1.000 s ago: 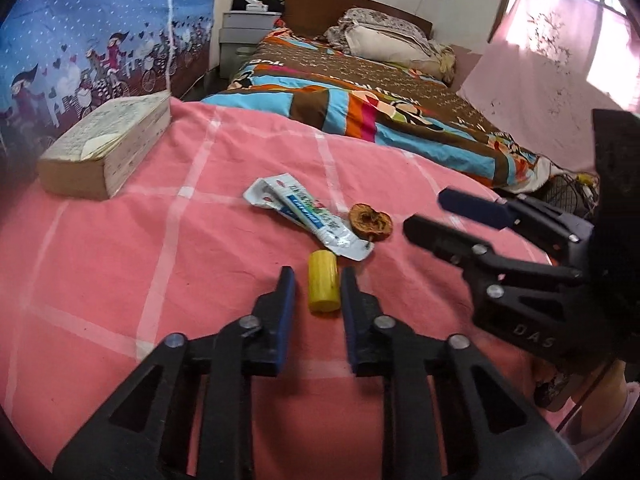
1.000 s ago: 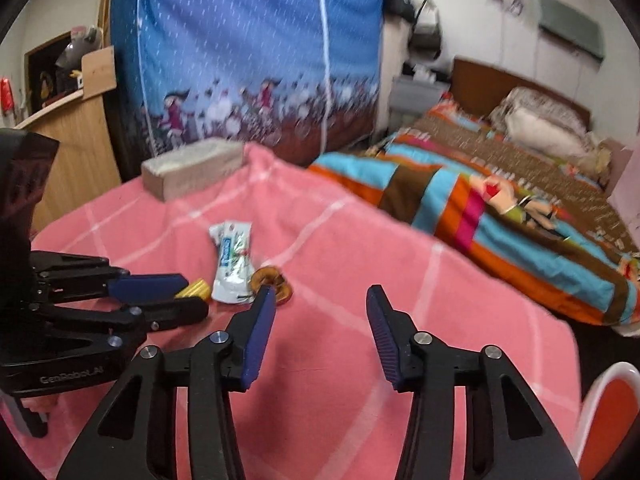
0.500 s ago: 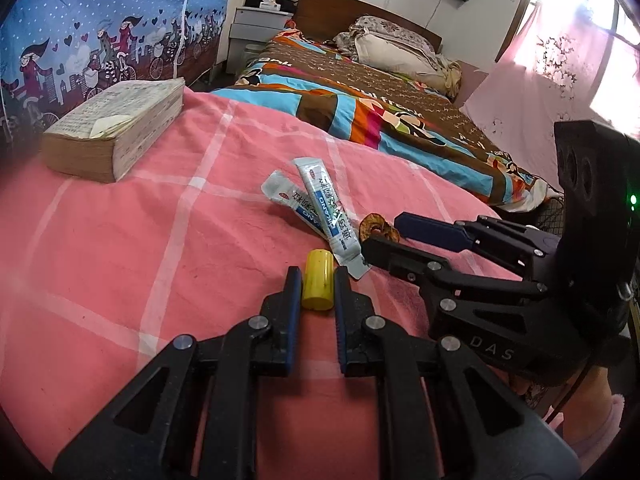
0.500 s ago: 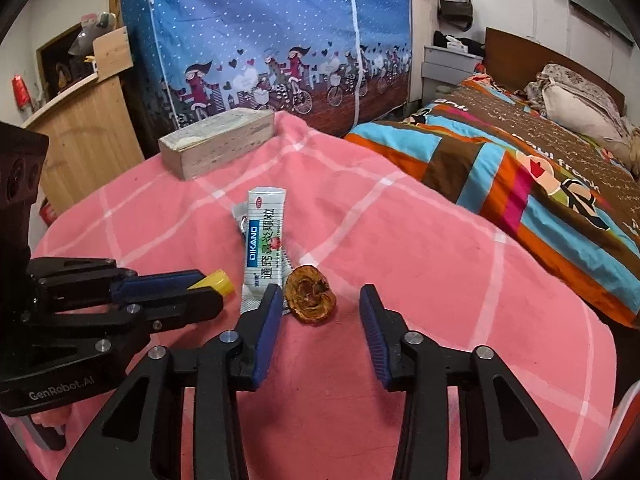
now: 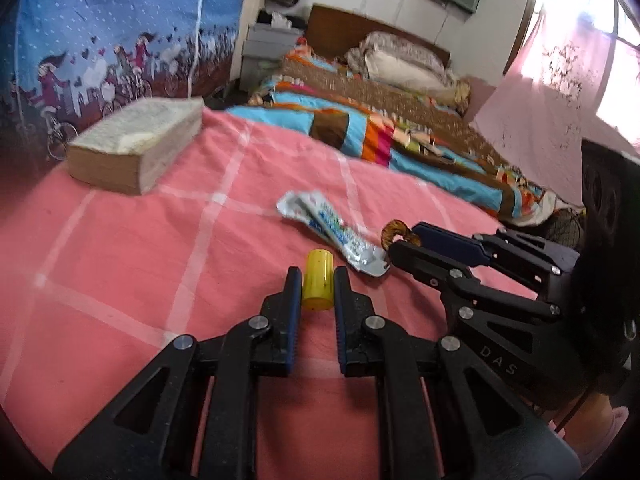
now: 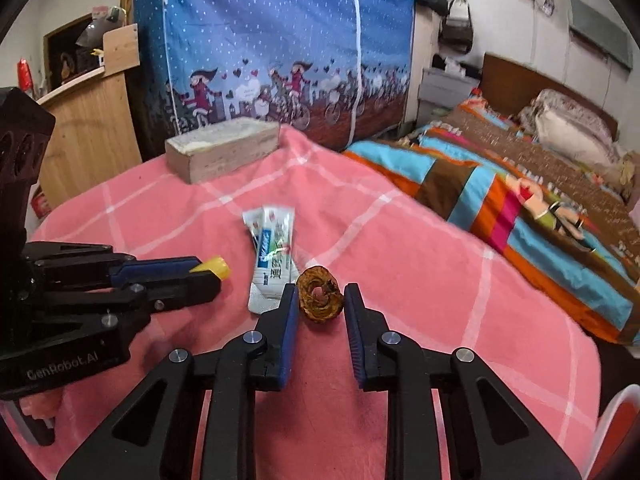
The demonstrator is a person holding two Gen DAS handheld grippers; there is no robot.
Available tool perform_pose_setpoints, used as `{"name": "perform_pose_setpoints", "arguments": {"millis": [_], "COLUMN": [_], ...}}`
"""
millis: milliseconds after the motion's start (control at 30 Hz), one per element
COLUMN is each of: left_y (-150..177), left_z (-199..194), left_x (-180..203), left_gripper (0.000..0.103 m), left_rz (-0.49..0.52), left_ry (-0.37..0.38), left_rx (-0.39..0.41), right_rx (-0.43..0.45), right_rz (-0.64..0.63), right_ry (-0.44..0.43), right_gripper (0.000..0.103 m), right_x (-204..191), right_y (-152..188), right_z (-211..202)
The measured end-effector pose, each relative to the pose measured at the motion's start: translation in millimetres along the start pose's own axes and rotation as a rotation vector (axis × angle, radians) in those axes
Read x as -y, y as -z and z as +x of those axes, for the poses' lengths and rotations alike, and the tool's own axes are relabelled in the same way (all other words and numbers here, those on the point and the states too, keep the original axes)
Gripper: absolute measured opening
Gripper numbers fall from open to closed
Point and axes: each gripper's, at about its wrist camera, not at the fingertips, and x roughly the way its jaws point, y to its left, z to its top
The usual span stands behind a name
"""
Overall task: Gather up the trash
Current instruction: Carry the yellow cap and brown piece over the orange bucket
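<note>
On the left wrist view, our left gripper [image 5: 314, 280] is pinched down on the yellow cap [image 5: 318, 280], pads touching both its sides, just above the pink checked cloth [image 5: 120, 264]; crumpled wrappers [image 5: 332, 232] lie just beyond. Over on the right wrist view, our right gripper [image 6: 321, 300] stands partly spread around the dried brown peel [image 6: 321, 294], whether touching we cannot tell. A thick book [image 6: 222, 148] sits farther back, with a bed [image 6: 540, 184] behind.

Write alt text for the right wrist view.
The right gripper straddles a brown dried peel on a pink checked cloth, jaws not yet touching it. Foil sachets lie just left; farther left, the left gripper brackets a yellow cap.
</note>
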Motion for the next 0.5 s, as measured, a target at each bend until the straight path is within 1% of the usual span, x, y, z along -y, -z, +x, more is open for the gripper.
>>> {"name": "perform_pose_setpoints", "arguments": {"millis": [100, 167, 200, 300, 400, 500], "left_y": [1, 3, 3, 2, 2, 0], "left_z": [-14, -26, -31, -42, -57, -68], "left_x": [3, 7, 9, 15, 21, 32], "left_gripper": [0.018, 0.018, 0.018, 0.018, 0.018, 0.018], "left_rz": [0.015, 0.038, 0.052, 0.083, 0.091, 0.104], "left_ry": [-0.006, -0.009, -0.012, -0.025, -0.007, 0.011], "left_rx": [0.073, 0.137, 0.170, 0.231, 0.309, 0.356], "right_rx": [0.070, 0.128, 0.164, 0.294, 0.373, 0.440], "right_rz": [-0.007, -0.004, -0.001, 0.017, 0.031, 0.035], "right_ry": [0.027, 0.048, 0.056, 0.081, 0.108, 0.138], "right_gripper": [0.021, 0.021, 0.021, 0.021, 0.021, 0.021], "right_x": [-2, -3, -3, -2, -3, 0], "right_y": [1, 3, 3, 10, 15, 17], "right_z": [-14, -26, -33, -60, -79, -97]}}
